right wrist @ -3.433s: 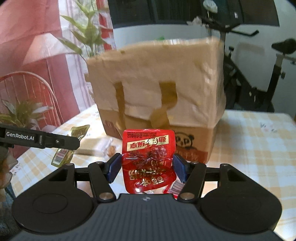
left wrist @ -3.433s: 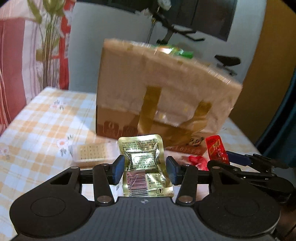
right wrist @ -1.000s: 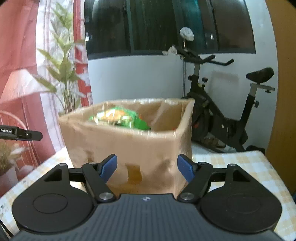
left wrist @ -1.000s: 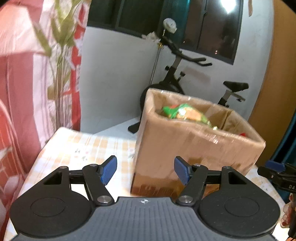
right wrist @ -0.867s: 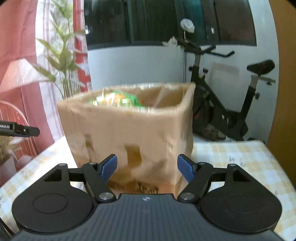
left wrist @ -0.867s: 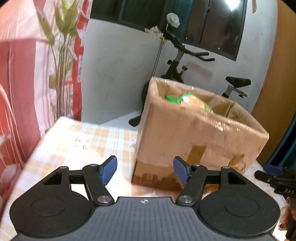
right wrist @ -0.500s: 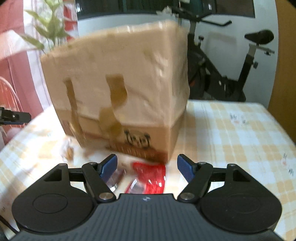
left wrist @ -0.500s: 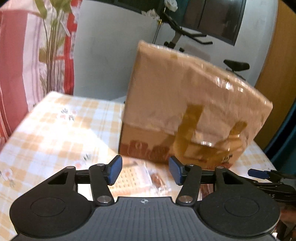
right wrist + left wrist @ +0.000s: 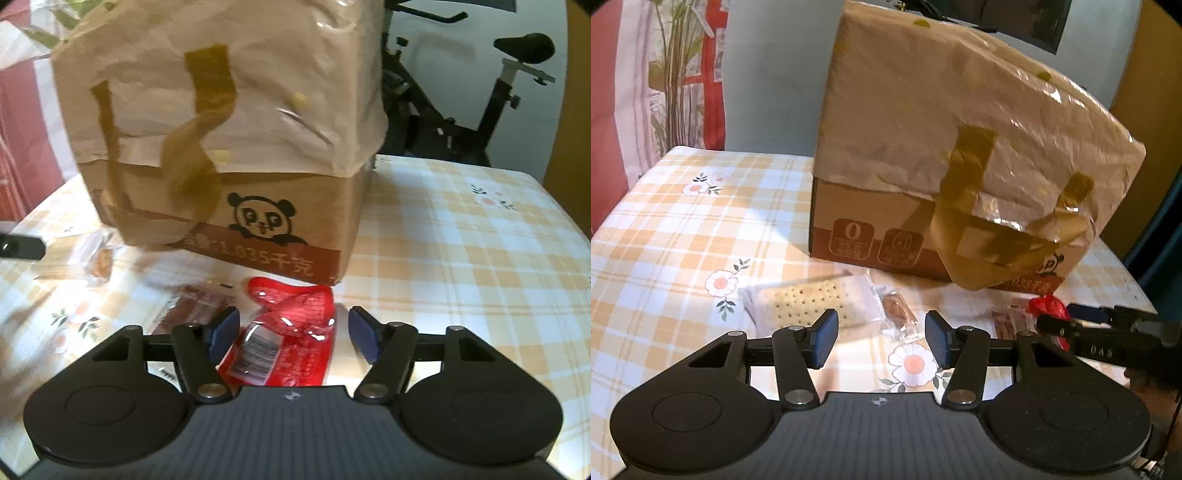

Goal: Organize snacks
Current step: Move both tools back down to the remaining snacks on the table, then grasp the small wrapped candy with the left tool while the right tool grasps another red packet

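A taped cardboard box (image 9: 960, 166) with a panda print (image 9: 258, 221) stands on the checked tablecloth. In front of it lie a clear cracker pack (image 9: 812, 302), a small brown snack in clear wrap (image 9: 897, 314), a brown snack packet (image 9: 192, 310) and a red snack packet (image 9: 291, 332). My left gripper (image 9: 881, 338) is open and empty, low over the cloth just before the small brown snack. My right gripper (image 9: 293, 330) is open, its jaws on either side of the red packet, not closed on it. The right gripper also shows in the left wrist view (image 9: 1108, 332).
The tablecloth (image 9: 665, 229) stretches left of the box and to its right (image 9: 480, 258). An exercise bike (image 9: 480, 92) stands behind the table. A red-and-white curtain and a plant (image 9: 676, 74) are at the far left.
Both grippers held packets 3.4 s ago, then rose empty above the box. Since then both have come down to the table in front of the box, open over the remaining snacks.
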Demonstrator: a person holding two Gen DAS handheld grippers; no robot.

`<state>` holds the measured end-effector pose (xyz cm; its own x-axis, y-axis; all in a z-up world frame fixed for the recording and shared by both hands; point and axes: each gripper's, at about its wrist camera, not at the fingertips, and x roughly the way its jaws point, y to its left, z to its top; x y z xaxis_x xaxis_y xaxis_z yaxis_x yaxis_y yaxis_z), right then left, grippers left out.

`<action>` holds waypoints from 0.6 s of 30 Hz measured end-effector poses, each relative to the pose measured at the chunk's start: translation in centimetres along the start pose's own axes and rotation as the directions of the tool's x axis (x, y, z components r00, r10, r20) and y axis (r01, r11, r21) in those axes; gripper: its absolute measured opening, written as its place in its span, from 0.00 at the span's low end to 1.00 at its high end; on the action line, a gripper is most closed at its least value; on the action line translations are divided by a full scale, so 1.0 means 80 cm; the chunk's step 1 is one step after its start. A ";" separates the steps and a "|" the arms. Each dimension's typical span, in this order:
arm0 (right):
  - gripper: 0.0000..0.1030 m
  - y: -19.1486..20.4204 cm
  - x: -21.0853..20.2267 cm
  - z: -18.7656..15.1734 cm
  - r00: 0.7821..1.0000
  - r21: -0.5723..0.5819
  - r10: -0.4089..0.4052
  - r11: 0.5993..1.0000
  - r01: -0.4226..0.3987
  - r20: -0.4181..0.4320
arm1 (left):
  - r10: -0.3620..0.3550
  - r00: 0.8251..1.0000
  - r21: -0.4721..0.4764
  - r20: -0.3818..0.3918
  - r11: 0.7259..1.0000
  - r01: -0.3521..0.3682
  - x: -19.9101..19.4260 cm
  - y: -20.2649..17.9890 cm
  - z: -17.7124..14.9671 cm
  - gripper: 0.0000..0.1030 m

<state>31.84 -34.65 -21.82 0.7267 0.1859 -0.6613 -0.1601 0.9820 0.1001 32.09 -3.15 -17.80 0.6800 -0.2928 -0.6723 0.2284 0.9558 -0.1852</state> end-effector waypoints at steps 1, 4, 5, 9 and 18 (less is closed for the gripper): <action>0.62 -0.001 0.001 0.000 1.000 0.006 -0.004 1.000 0.004 0.006 | 0.000 1.000 0.003 -0.003 1.000 0.000 0.002 -0.001 -0.001 0.53; 0.58 -0.002 0.003 0.001 1.000 -0.001 -0.008 1.000 0.008 0.016 | 0.000 1.000 0.007 -0.014 1.000 0.000 0.007 -0.004 -0.003 0.53; 0.56 -0.001 0.003 0.000 1.000 -0.009 -0.008 1.000 0.008 0.019 | 0.000 1.000 0.009 -0.018 1.000 0.000 0.009 -0.005 -0.004 0.53; 0.51 0.005 0.002 -0.004 0.999 -0.057 -0.009 0.998 0.011 0.042 | -0.008 0.999 0.015 -0.035 1.000 0.009 0.017 -0.013 -0.009 0.53; 0.41 0.002 -0.010 -0.011 0.996 -0.025 0.034 0.999 -0.032 0.080 | 0.003 0.998 0.000 -0.058 1.000 -0.003 0.050 -0.029 -0.008 0.43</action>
<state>30.67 -34.66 -21.94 0.7719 0.2211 -0.5961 -0.2002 0.9744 0.1021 33.85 -6.51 -20.56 0.6391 -0.2879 -0.7132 0.2262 0.9566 -0.1835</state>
